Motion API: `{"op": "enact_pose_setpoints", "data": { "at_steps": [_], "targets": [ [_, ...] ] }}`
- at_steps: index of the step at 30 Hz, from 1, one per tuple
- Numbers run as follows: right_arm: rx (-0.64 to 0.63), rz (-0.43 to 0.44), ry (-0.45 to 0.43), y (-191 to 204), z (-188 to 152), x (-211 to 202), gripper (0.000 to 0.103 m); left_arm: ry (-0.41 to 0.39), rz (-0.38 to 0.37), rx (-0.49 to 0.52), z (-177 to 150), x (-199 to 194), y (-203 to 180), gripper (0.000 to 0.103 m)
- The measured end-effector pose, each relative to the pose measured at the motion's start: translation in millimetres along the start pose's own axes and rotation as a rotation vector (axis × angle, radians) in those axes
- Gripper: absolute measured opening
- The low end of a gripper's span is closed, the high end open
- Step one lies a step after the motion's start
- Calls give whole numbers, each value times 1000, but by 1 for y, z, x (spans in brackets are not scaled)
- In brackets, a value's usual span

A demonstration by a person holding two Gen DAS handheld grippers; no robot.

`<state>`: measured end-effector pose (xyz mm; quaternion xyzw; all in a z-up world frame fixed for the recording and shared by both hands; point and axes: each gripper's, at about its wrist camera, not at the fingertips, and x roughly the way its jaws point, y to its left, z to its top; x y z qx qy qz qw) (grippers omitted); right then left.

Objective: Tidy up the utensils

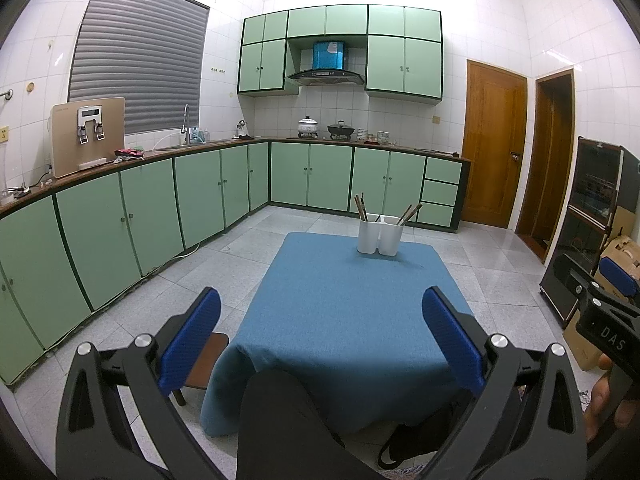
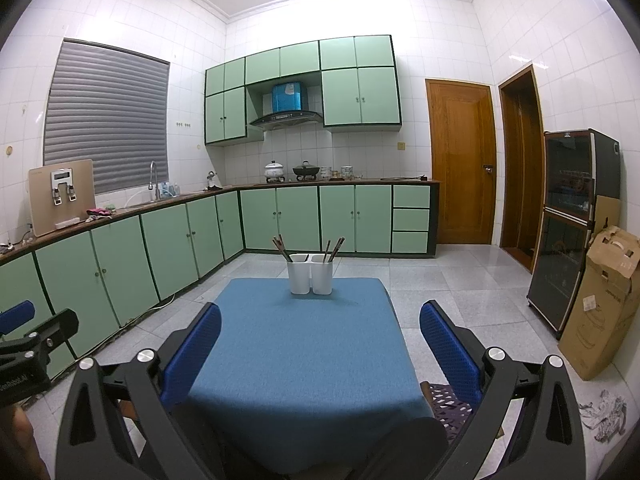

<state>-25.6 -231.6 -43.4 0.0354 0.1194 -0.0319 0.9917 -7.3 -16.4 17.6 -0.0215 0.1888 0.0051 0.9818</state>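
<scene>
Blue-padded fingers (image 1: 196, 332) of the left gripper (image 1: 320, 320) spreading wide, gripping nothing, hovering above the near edge of the blue-clothed table (image 1: 340, 308). Standing upright at 12 o'clock on the far end of that table, two white holders: left holder (image 1: 368, 236) touching right holder (image 1: 390, 239), each carrying brown chopsticks, the left bunch (image 1: 361, 207) leaning toward 11 o'clock, the right bunch (image 1: 410, 213) toward 1 o'clock. Showing at 3 o'clock in the left wrist view, the right gripper (image 2: 320, 328), likewise gaping with nothing between its blue pads, well apart from the holders. Lining the room from 9 to 1 o'clock, green cabinets (image 1: 152, 216); closing the scene at 2 o'clock, a wooden door (image 1: 494, 144).
</scene>
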Motion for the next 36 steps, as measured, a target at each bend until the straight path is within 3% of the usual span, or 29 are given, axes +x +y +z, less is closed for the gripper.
{"op": "enact_pose_setpoints", "data": {
  "at_steps": [36],
  "targets": [
    [0,-1,1,1,0,-1,98,-12,3,8,1,-3,-4,98]
  ]
}}
